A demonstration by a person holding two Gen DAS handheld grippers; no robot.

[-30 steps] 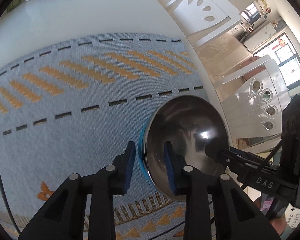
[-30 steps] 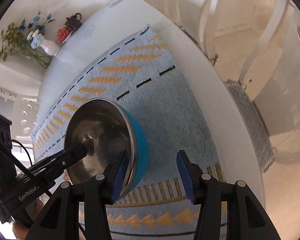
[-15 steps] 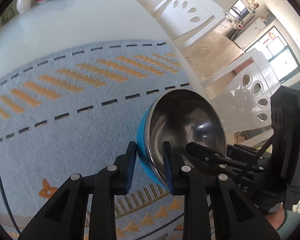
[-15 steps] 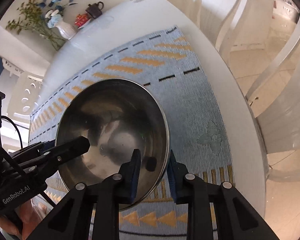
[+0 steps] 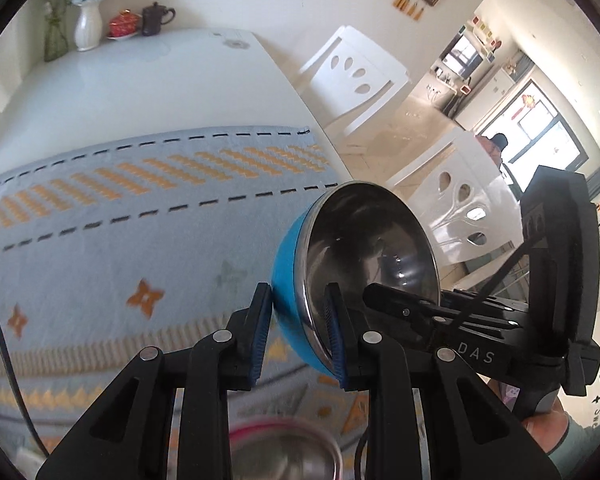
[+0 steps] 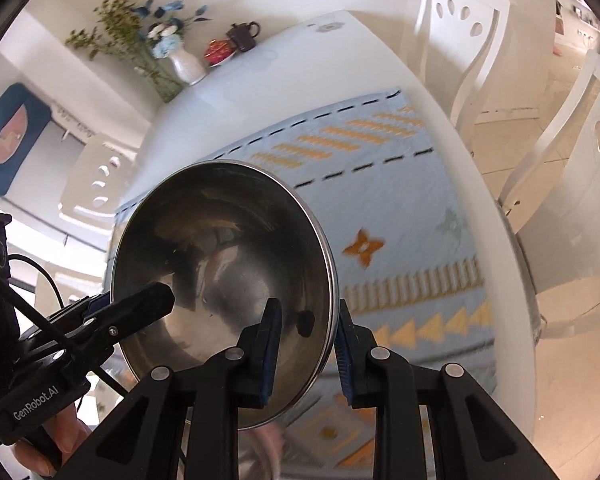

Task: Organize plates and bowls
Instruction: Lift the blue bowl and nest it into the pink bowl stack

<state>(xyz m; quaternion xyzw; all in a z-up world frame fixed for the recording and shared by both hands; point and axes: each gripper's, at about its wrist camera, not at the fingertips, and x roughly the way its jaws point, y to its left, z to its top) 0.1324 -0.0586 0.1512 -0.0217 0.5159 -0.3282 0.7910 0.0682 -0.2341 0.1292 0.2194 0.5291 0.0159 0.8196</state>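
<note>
moved: blue-walled steel bowl (image 5: 364, 264) now lifted off mat | left claw (image 5: 298, 330), right claw (image 6: 306, 350) both clamp its rim | step: carrying | next: stack onto pink-rimmed bowl (image 5: 288, 454) below claws

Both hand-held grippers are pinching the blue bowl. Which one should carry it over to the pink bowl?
Probably the left hand-held gripper. It grips the blue bowl by the rim, and the pink bowl shows right beneath it. The right hand-held gripper also grips the rim, but its view catches only a blurry pink edge.
</note>
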